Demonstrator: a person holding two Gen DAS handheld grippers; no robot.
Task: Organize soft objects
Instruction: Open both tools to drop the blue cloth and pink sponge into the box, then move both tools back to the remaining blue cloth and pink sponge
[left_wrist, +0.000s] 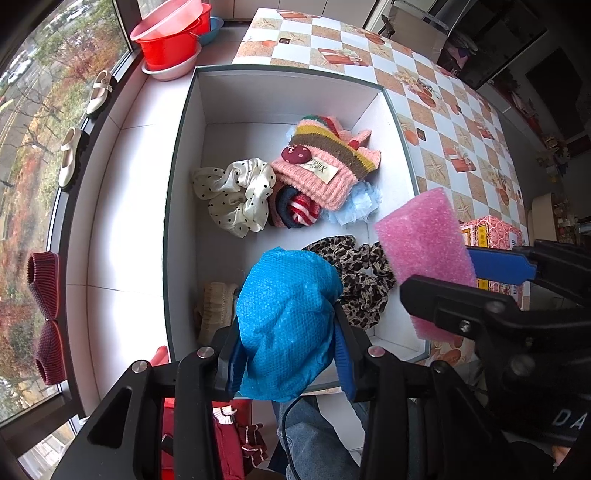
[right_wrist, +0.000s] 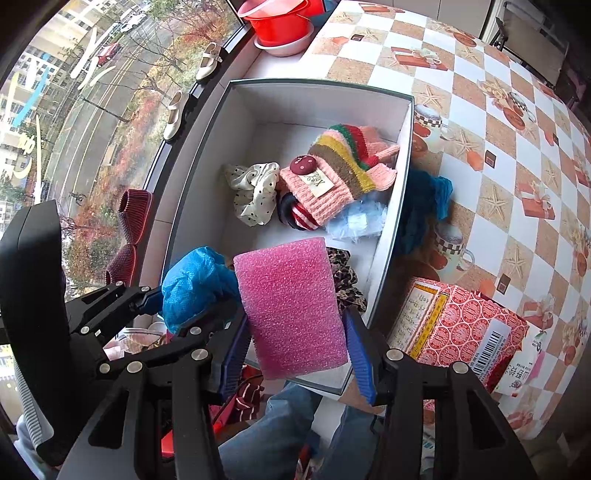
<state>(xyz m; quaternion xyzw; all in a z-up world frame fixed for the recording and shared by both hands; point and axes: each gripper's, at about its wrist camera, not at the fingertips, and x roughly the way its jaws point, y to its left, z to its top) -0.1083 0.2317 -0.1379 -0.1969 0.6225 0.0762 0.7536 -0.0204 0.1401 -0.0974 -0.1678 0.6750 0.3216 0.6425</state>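
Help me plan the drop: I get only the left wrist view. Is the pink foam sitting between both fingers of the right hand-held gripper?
Observer: Yes. The right wrist view shows the pink foam between both blue fingers of the right hand-held gripper.
Operator: Anything soft outside the box on the table side?
Observer: A teal knit item lies on the table, right beside the outside of the box's wall.
Operator: And the red carton?
Observer: It bears a white barcode label near its close end.
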